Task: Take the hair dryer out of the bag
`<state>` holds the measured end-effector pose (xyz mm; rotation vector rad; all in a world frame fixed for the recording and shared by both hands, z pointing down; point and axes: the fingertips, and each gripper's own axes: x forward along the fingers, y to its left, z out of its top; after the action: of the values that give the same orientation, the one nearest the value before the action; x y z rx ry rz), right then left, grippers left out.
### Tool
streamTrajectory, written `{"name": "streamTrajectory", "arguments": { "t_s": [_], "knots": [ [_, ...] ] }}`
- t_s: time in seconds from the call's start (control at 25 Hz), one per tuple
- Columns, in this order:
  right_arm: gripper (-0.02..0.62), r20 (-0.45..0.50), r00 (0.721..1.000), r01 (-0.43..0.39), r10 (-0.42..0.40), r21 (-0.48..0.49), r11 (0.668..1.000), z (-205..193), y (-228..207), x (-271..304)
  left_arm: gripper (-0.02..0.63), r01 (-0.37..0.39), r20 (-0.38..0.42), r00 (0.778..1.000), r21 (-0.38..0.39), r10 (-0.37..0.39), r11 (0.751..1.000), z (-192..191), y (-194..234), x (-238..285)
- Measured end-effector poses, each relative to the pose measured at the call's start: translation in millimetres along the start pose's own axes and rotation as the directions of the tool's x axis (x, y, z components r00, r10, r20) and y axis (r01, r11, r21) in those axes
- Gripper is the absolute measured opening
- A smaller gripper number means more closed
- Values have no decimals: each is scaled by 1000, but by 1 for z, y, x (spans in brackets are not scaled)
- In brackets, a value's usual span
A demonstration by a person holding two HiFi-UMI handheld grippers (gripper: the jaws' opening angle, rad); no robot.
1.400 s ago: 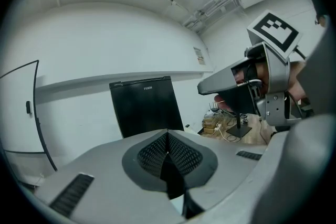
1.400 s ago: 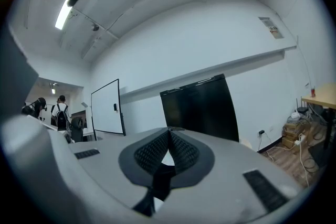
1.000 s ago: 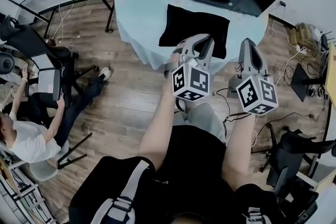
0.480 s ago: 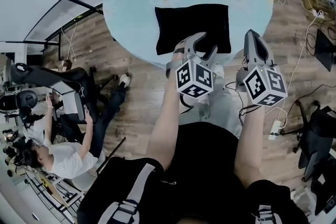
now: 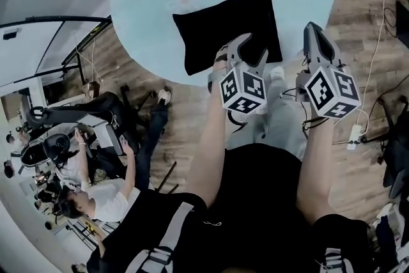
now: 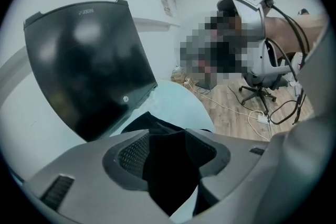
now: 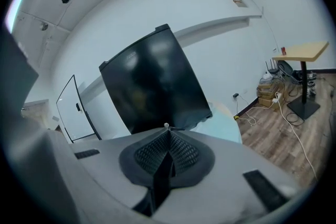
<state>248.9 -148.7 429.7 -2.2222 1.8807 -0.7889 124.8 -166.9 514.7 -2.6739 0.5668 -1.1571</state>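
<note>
Jaws of left gripper (image 5: 252, 52) have just been opening, wide over black bag (image 5: 220, 25) on table (image 5: 144, 0), ungripped; right gripper (image 5: 313, 32) closed, empty.

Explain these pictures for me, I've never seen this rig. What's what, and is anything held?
There is no robot here: a person holds a two-fingered gripper in each hand. The head view comes from a camera on the person's head, looking down along both arms. The checkered cubes are parts of the grippers. The other two views each come from a camera on one gripper, looking along its own fingers.

A round pale table carries a black bag and, behind it, a dark screen. No hair dryer shows.

The left gripper is at the bag's near edge. Its fingers have just been opening and stand wide. The bag shows in the gap, but nothing is gripped. The right gripper is shut and empty, to the right of the bag.
</note>
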Motion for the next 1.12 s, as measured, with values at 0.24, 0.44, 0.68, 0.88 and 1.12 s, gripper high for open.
{"name": "streamTrajectory", "arguments": {
  "t_s": [0.24, 0.44, 0.68, 0.88, 1.12],
  "knots": [
    [6, -42, 999, 19, -18, 25, 1000, -10, -26, 16, 233, 38, -97, 994, -123, -50, 992, -11, -7, 37],
    [6, -57, 998, 24, -22, 38, 999, -9, -35, 29, 233, 67, -176, 983, 130, -43, 989, -8, -3, 36],
    [6, -48, 999, 21, -18, 63, 998, -5, -39, 41, 227, 248, -299, 946, 403, -129, 881, -16, -10, 41],
    [6, -53, 998, 42, -37, 87, 995, -6, -57, 46, 223, 338, -357, 921, 527, -158, 780, -23, -14, 53],
    [6, -61, 998, 42, -36, 107, 993, -8, -59, 52, 172, 345, -384, 914, 560, -133, 753, -32, -9, 60]
  ]
}}
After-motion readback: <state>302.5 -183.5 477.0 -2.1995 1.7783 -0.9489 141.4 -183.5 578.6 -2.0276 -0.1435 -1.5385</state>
